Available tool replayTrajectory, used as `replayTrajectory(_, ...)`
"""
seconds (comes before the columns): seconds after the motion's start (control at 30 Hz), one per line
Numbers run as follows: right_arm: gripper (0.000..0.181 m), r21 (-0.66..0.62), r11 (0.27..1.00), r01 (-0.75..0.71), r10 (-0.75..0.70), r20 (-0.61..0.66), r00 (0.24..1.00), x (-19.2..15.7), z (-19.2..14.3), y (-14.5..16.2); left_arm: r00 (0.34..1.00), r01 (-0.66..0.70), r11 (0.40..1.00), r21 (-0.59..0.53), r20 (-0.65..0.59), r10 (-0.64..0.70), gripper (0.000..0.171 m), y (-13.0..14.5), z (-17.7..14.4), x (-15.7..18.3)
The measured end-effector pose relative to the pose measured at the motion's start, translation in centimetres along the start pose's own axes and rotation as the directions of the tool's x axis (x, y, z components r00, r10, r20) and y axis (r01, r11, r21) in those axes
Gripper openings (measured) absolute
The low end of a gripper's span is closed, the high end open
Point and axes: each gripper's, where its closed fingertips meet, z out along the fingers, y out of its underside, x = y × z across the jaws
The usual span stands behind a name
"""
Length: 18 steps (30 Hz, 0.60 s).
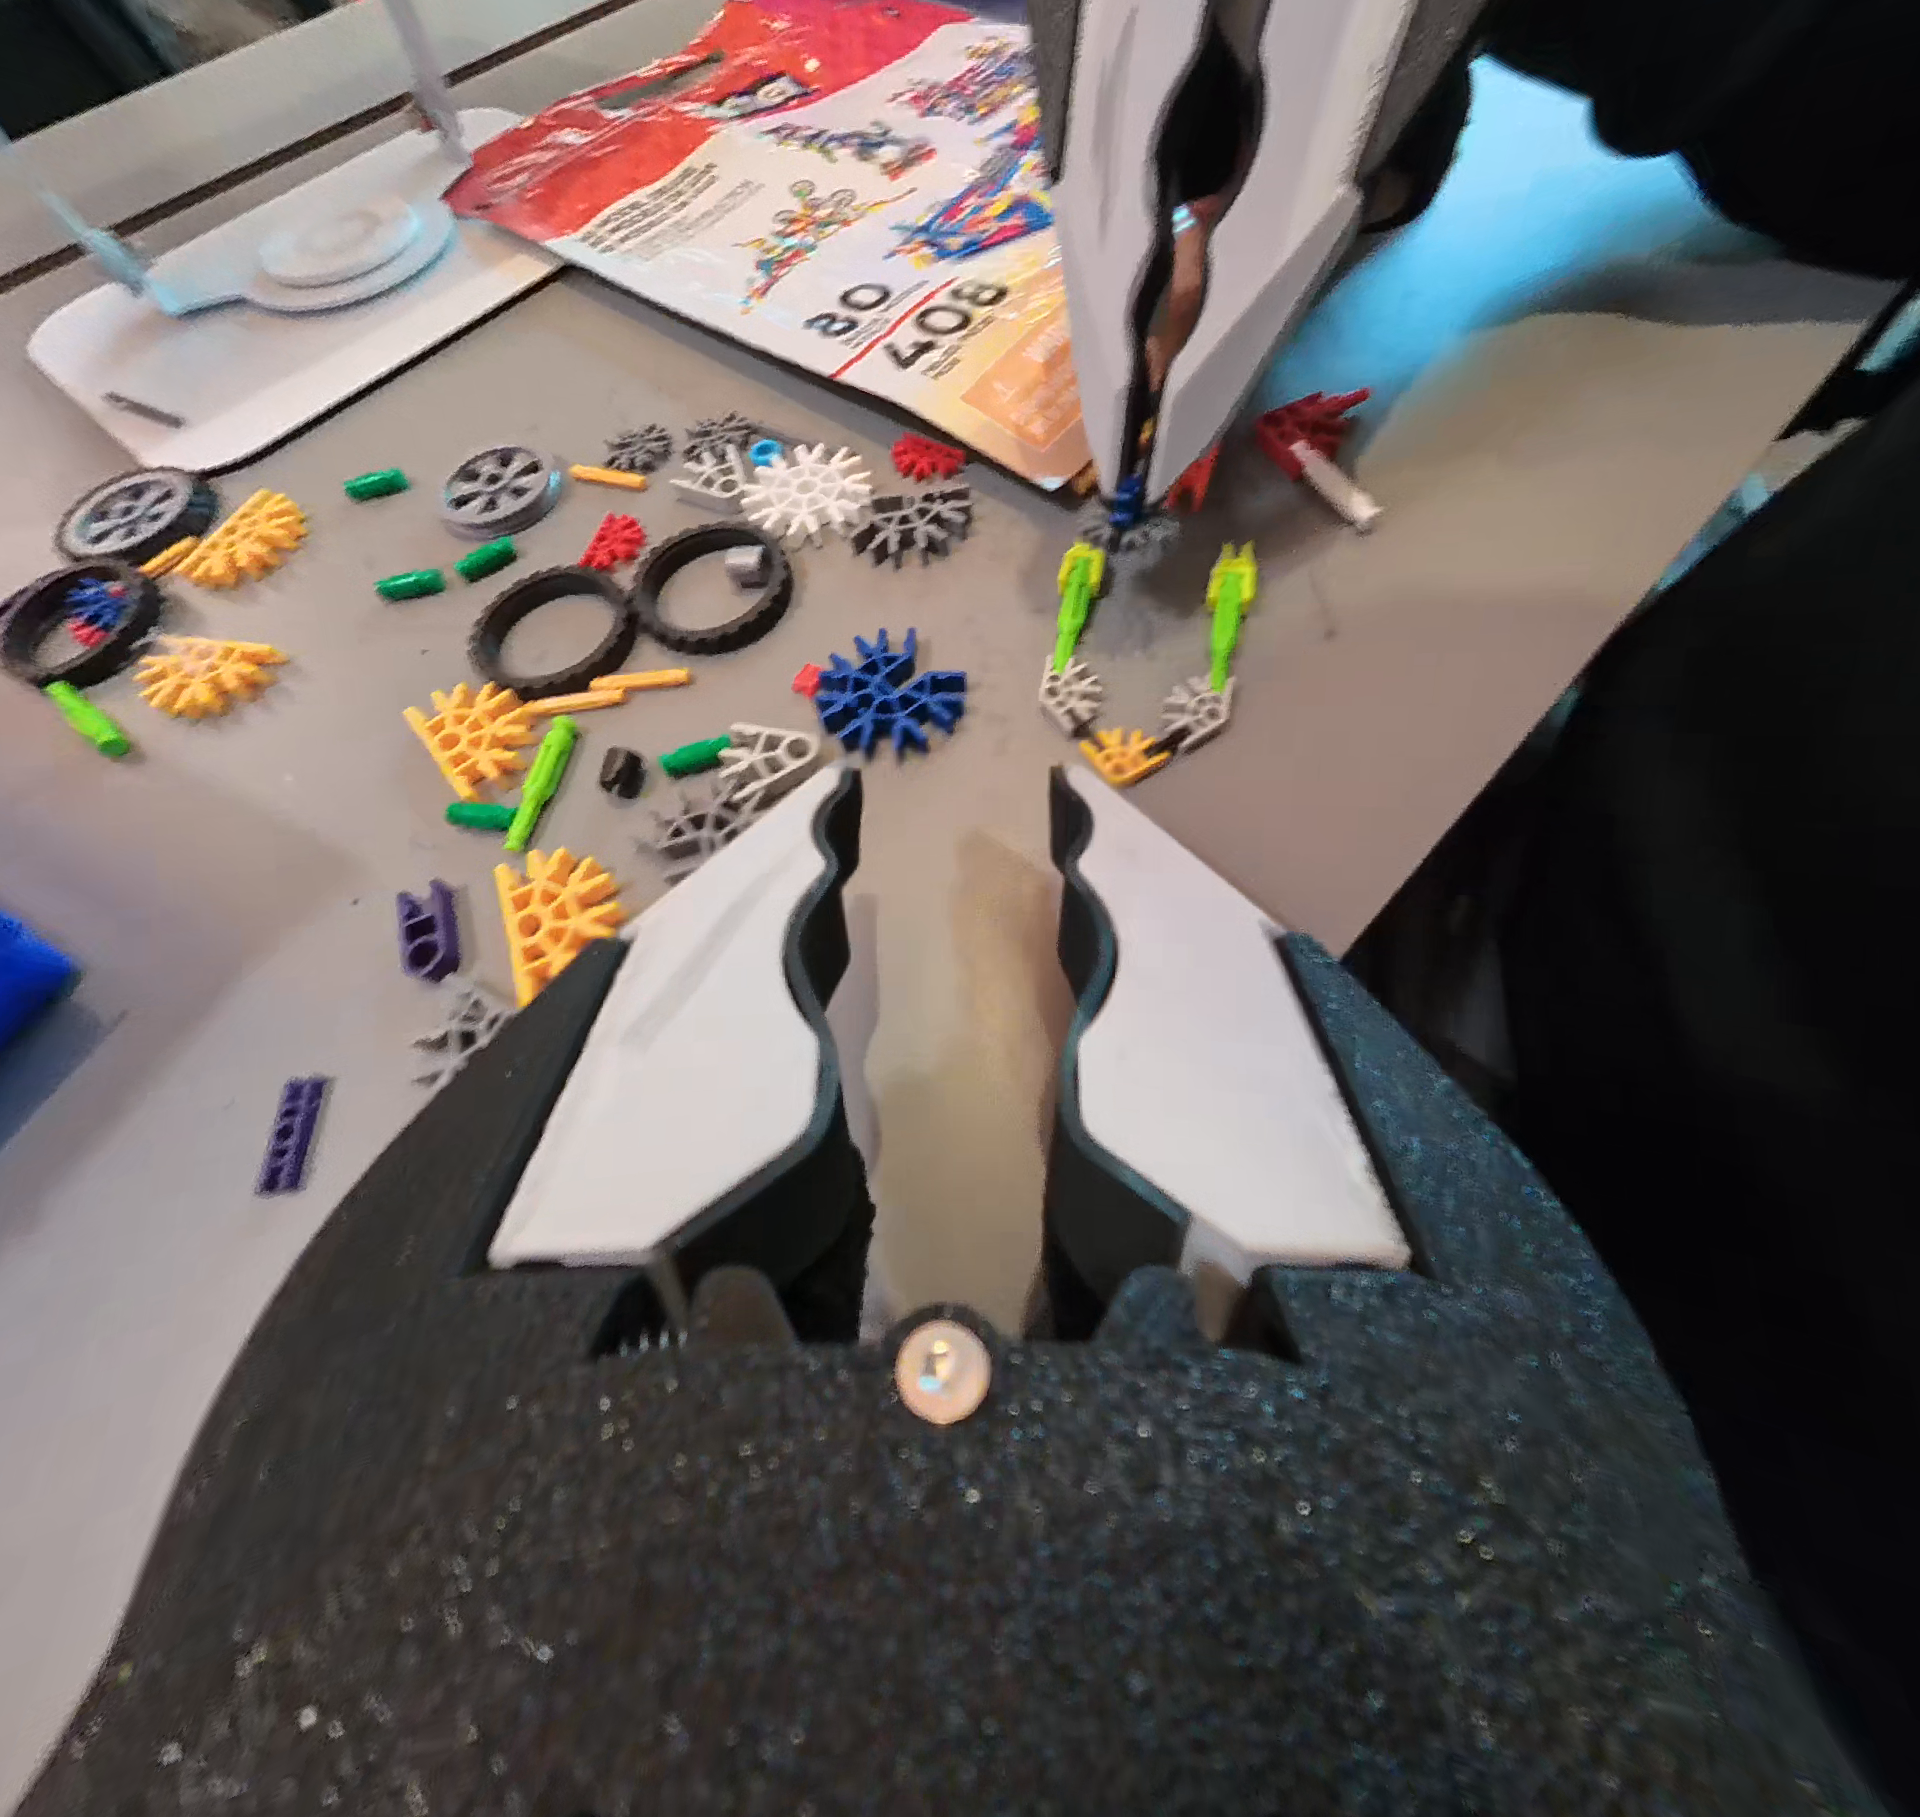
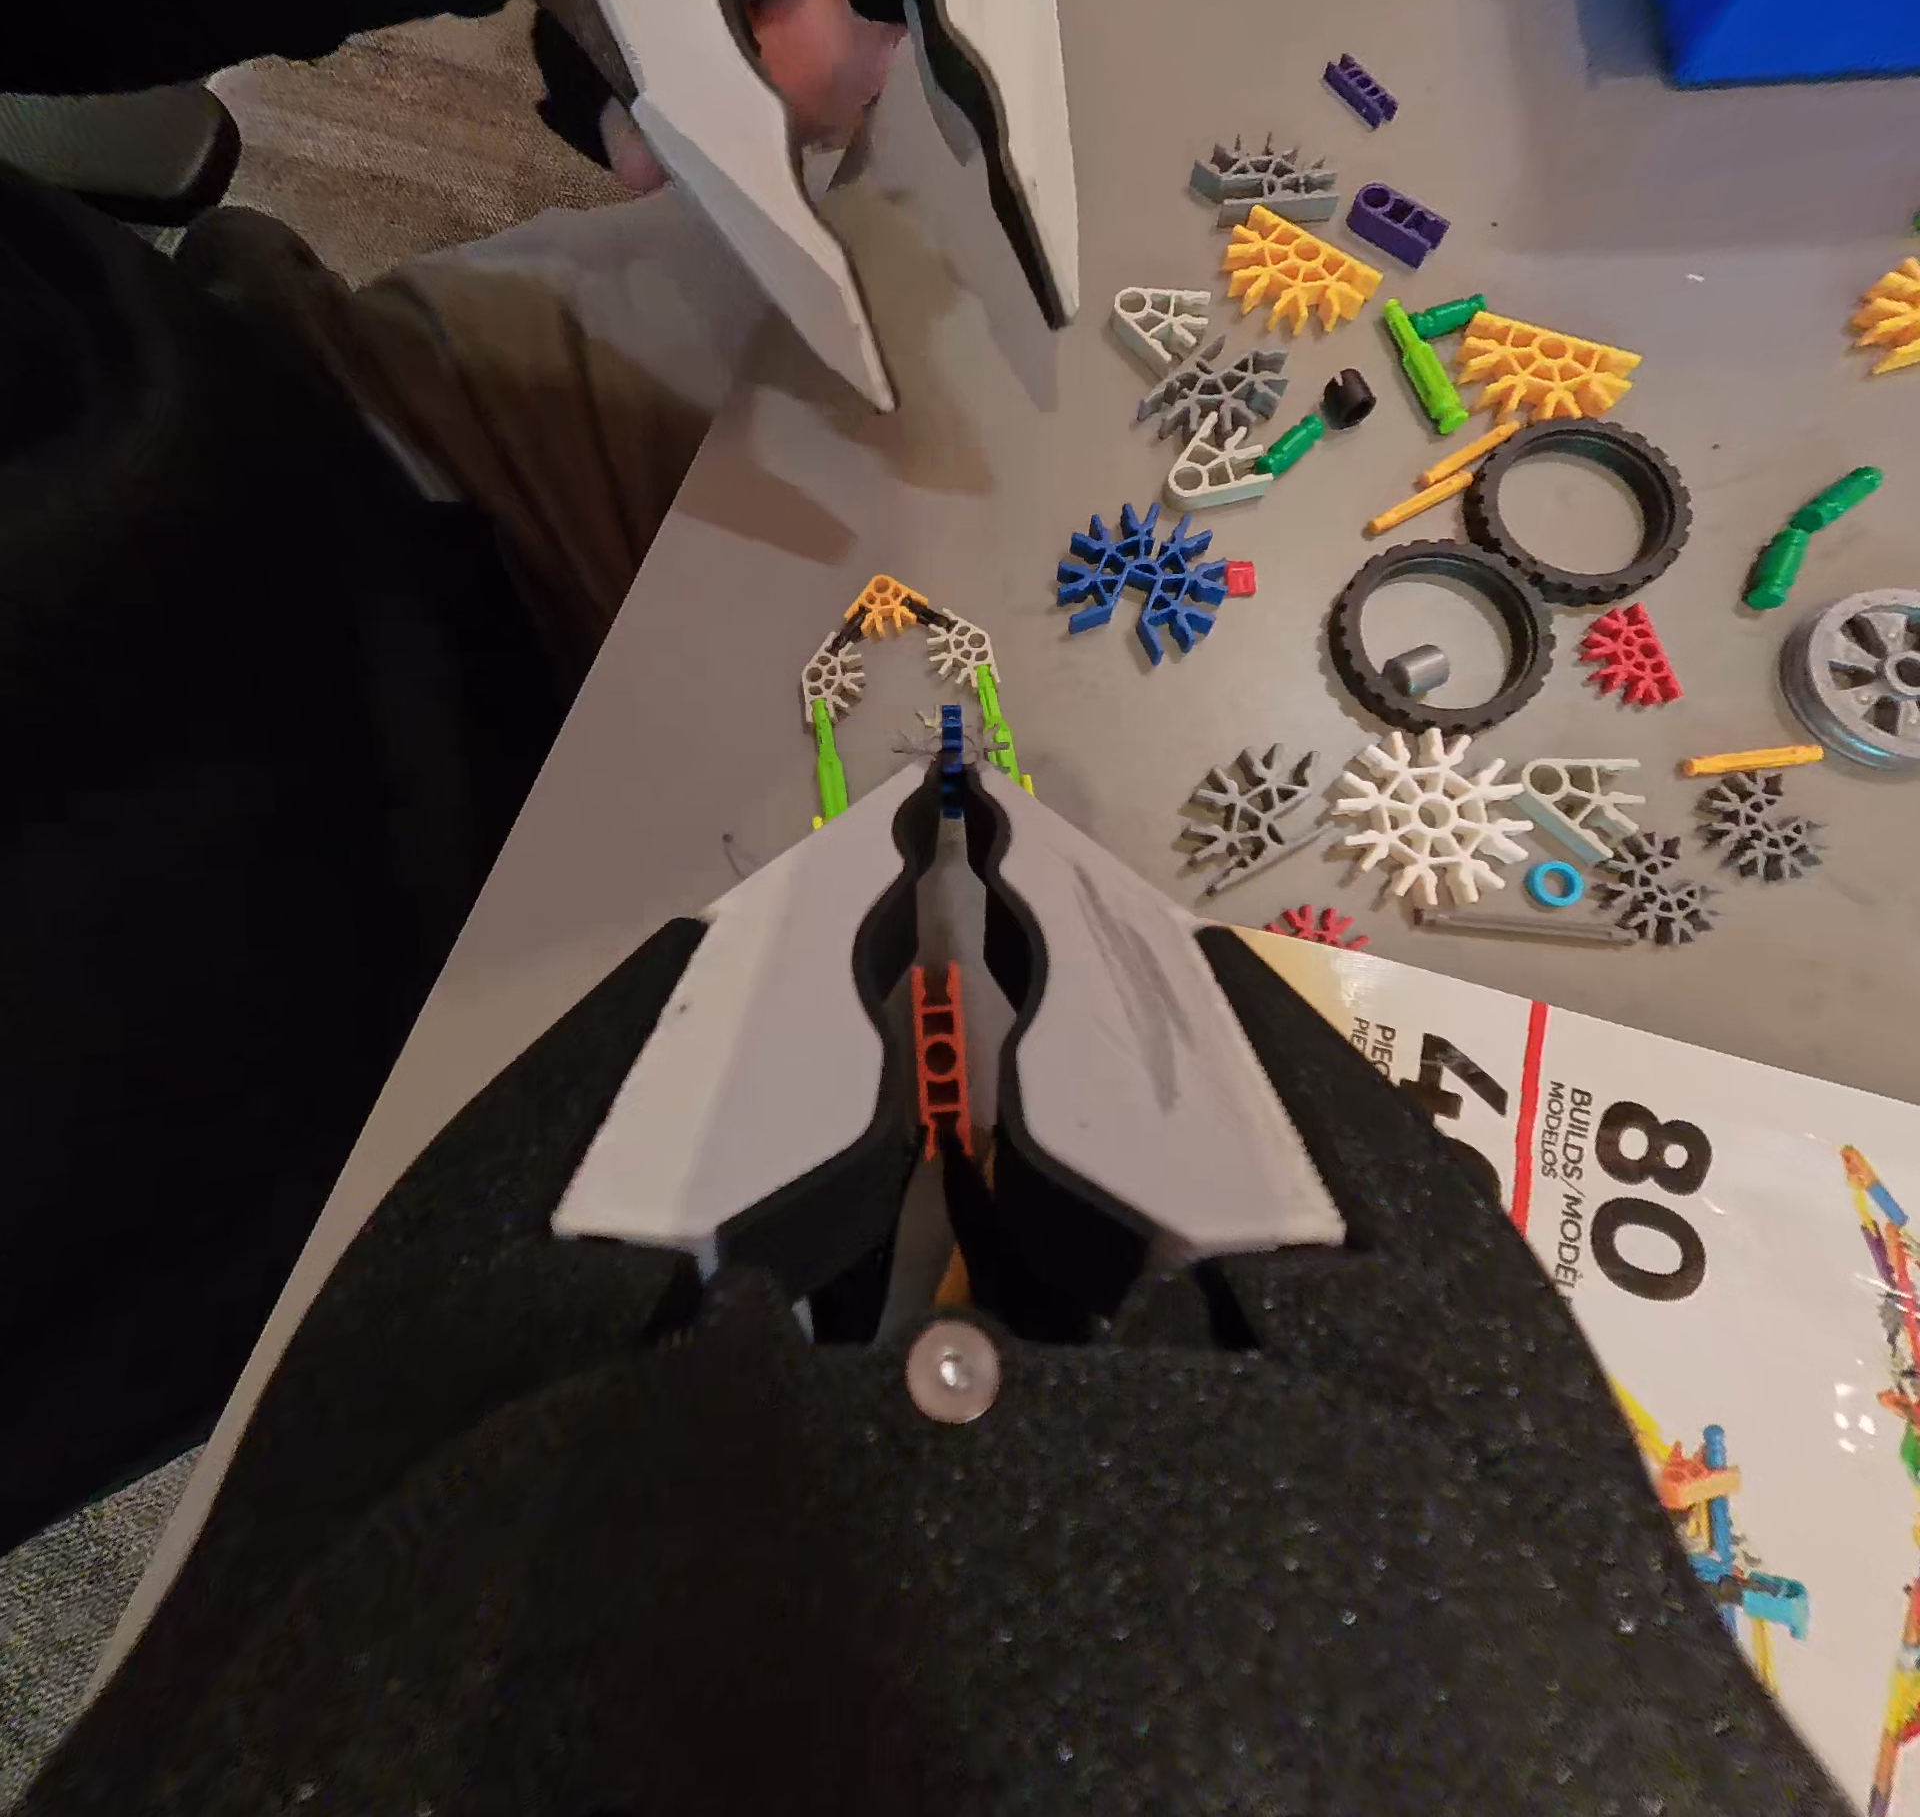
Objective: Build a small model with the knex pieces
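a small, stiff, light blue connector (image 2: 948,765) is pinched at its edge by the right gripper (image 2: 948,780); the left gripper (image 1: 954,780) is held spread, empty

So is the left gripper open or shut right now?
Open: left gripper shows bare grey table between its spread fingertips, holding nothing.

Left gripper (image 1: 954,780) hovering with jaws apart, right gripper (image 2: 948,780) angled down, jaws pinched together
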Motion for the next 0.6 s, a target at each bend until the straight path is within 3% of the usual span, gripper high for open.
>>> replayTrajectory(0.2, 0.002, -0.032, 0.999, 0.008, -0.008, 0.004, 1.0, -0.2, 0.6, 0.5, 0.984, -0.07, 0.993, -0.09, 0.159, 0.084, 0.027, -0.4, -0.2, -4.5)
replayTrajectory(0.37, 0.002, -0.042, 0.999, 0.031, -0.03, 0.011, 0.999, -0.8, 0.9, 0.3, 0.972, -0.14, 0.978, -0.155, 0.164, 0.166, 0.027, -2.0, 1.8, -7.3)
replayTrajectory(0.6, 0.002, -0.046, 0.999, 0.029, -0.028, 0.019, 0.999, -0.8, 1.2, 0.4, 0.974, -0.16, 0.961, -0.224, 0.121, 0.19, 0.028, -1.6, 4.4, -9.2)
